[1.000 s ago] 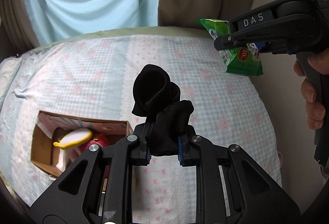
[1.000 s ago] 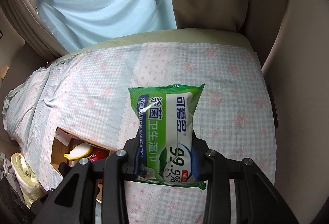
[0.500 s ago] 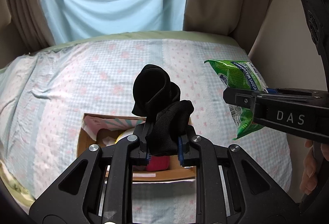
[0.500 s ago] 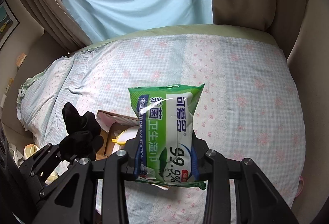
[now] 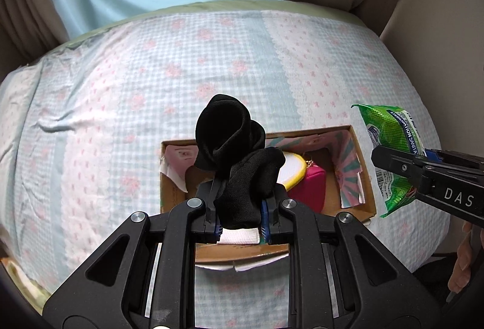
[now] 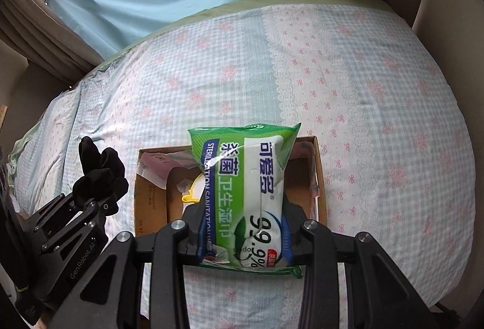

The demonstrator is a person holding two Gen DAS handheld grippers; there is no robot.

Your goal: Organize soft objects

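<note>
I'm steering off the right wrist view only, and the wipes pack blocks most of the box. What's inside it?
Observer: The cardboard box holds a pink pouch beside a white disc with a yellow rim.
Operator: Anything near the box's front wall?
Observer: A white folded cloth shows just behind the left gripper.
Operator: Is that gripper's load secure?
Observer: Its jaws are clamped on the black sock, which bunches up above them.

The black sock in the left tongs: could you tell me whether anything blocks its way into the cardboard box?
Nothing visible does. The black sock hangs over the open cardboard box, which already holds a yellow-rimmed item and a pink pouch.
</note>
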